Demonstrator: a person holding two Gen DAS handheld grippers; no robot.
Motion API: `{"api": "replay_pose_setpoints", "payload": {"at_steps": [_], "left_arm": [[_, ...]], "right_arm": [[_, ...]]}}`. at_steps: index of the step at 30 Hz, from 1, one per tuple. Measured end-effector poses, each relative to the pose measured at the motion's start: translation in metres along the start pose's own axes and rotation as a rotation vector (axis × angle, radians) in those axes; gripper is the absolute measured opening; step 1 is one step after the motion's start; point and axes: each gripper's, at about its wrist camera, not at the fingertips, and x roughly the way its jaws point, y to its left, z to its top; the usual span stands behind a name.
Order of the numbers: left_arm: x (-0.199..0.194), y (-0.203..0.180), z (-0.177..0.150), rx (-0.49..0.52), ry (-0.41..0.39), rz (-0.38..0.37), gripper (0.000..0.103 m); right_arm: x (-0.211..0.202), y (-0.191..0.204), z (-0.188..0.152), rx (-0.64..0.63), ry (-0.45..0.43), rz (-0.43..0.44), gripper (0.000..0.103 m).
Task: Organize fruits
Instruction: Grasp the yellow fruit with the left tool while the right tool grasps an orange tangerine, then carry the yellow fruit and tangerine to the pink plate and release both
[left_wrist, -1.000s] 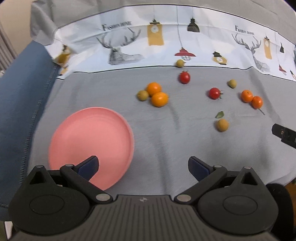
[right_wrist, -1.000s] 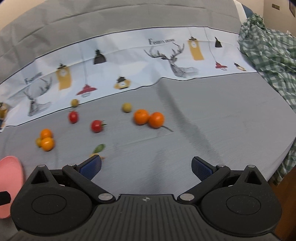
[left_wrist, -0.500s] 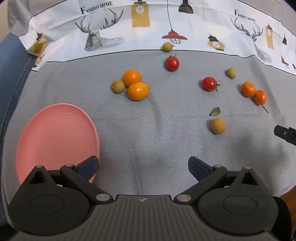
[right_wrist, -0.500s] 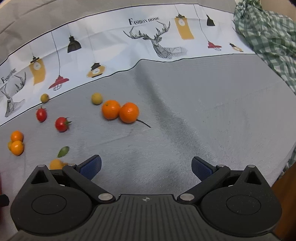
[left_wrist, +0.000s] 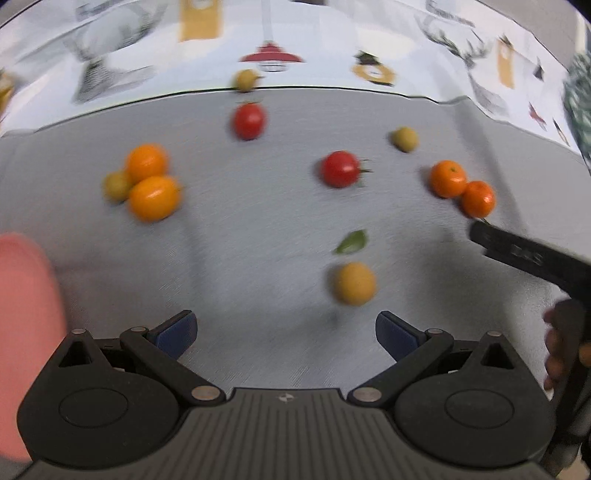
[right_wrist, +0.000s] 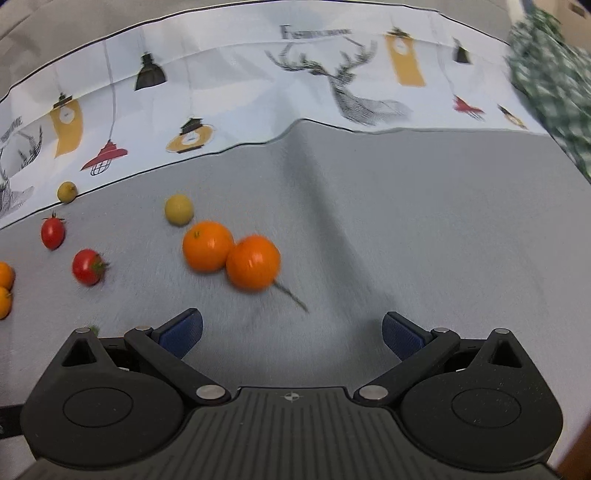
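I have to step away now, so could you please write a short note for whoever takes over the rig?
Left gripper: open, empty, over the grey cloth.
Right gripper: open, empty, just short of the two touching oranges.
Pink plate: at the left edge of the left wrist view; no fruit on the part that shows.
On the cloth: a yellow-orange fruit with a green leaf nearest the left gripper, two red tomatoes, two oranges with a small greenish fruit, and two more small greenish fruits farther back.
Done: nothing gathered yet.
Left: all the fruit.
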Motion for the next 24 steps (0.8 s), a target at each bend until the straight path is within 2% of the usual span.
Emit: {"api": "replay_pose_setpoints", "payload": {"at_steps": [5,6,7,8,9,10,12,17,20,24], "left_arm": [[0.028,-0.017,0.014,0.035,0.037,-0.011,0.101],[0.030,-0.017,0.015,0.028,0.030,-0.015,0.092],[0.029,-0.018,0.014,0.024,0.015,0.002,0.077],[0.026,-0.019,0.014,0.034,-0.011,0.013,0.065],[0.023,-0.020,0.013,0.052,-0.026,0.000,0.028],[0.020,-0.019,0.012,0.058,-0.020,-0.014,0.029],[0.015,-0.015,0.011,0.032,-0.020,-0.045,0.029],[-0.010,-0.002,-0.002,0.024,-0.054,-0.036,0.029],[-0.037,0.016,-0.018,0.004,-0.077,-0.014,0.029],[-0.082,0.046,-0.049,-0.030,-0.100,0.041,0.029]], "right_arm": [[0.028,0.012,0.014,-0.108,-0.023,0.026,0.102],[0.032,0.014,0.015,-0.132,-0.032,0.029,0.102],[0.035,0.017,0.015,-0.161,-0.039,0.032,0.100],[0.036,0.018,0.013,-0.190,-0.054,0.040,0.082],[0.034,0.018,0.012,-0.199,-0.076,0.074,0.048],[0.030,0.019,0.013,-0.197,-0.089,0.095,0.037],[0.023,0.022,0.013,-0.201,-0.091,0.050,0.037],[-0.003,0.006,0.009,-0.085,-0.122,0.030,0.037],[-0.034,-0.001,0.006,-0.031,-0.148,0.053,0.037],[-0.086,0.013,-0.014,-0.043,-0.175,0.112,0.037]]}}
